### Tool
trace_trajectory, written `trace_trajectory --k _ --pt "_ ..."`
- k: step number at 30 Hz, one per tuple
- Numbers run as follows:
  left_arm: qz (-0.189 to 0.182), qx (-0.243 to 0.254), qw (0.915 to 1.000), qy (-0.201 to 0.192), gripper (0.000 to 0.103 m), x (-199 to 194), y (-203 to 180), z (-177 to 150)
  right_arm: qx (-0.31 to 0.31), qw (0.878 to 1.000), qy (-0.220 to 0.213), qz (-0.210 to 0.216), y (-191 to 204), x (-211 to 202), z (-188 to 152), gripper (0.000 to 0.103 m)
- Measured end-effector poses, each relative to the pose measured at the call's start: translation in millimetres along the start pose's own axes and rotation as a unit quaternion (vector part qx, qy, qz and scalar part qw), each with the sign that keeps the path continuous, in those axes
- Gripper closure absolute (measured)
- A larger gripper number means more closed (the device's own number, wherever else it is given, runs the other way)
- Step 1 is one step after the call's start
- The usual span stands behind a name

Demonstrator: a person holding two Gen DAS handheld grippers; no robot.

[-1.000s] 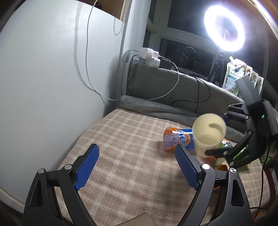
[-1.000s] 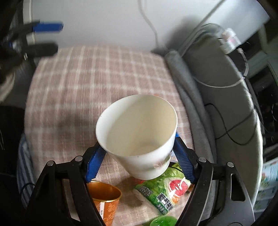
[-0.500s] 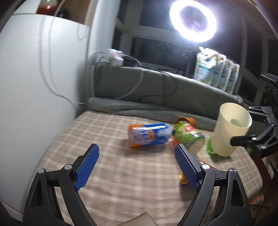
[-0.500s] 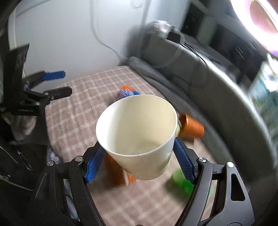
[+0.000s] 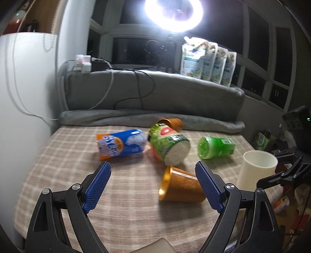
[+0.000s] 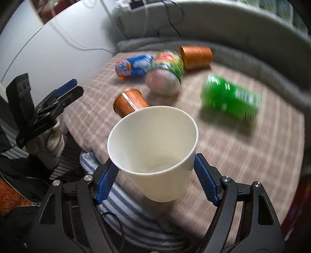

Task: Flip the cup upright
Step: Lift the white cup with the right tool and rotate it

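The right gripper [image 6: 155,182] clamps a plain white paper cup [image 6: 155,148] between its 2 blue pads, mouth up and tilted slightly toward the camera, its inside bare. In the left wrist view that cup [image 5: 256,171] stands upright at the right edge of the checked blanket [image 5: 64,155], pinched low on its wall by the black fingers; whether its base touches the blanket cannot be told. The left gripper [image 5: 152,186] hangs over the near part of the blanket with its fingers spread wide and nothing between them. In the right wrist view it [image 6: 67,91] shows at the left, held by a hand in a pale glove [image 6: 49,146]. 5 other containers lie on their sides on the blanket: a blue and orange cup [image 5: 121,144], a green cup with a watermelon print [image 5: 169,144] with its white end toward the camera, a green plastic bottle [image 5: 215,147], an orange cup [image 5: 180,184] just beside the left gripper's right pad, and a second orange cup [image 5: 171,123] at the back against the grey cushion [image 5: 155,93]. A ring light [image 5: 174,13] glares above the dark windows, and a row of refill pouches [image 5: 208,60] stands on the sill.
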State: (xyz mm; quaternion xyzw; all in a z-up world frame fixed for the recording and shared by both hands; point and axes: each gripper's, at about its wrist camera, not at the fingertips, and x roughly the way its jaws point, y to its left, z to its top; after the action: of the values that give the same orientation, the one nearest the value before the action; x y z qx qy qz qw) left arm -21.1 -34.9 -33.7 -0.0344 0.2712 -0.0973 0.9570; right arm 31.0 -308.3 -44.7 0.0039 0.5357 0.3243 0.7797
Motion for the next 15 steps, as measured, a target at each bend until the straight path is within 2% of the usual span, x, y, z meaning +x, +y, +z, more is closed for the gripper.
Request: trace_trajectory --k 2,6,9,15 --pt "-0.003 0.005 1.0000 0.003 0.014 1 -4 -1 0.032 0.999 0.013 0.020 -12 10 -2 0.024" --pt "-0.004 0.009 0.9999 0.006 0.014 5 -9 0 0.074 0.996 0.039 0.033 -32 28 4 0.024" --pt "-0.002 0.012 0.9999 0.006 0.014 7 -11 1 0.096 0.993 0.037 0.048 -43 33 11 0.024" --pt "0.001 0.014 0.9999 0.010 0.014 15 -13 5 0.118 0.991 0.032 0.051 -57 43 23 0.024"
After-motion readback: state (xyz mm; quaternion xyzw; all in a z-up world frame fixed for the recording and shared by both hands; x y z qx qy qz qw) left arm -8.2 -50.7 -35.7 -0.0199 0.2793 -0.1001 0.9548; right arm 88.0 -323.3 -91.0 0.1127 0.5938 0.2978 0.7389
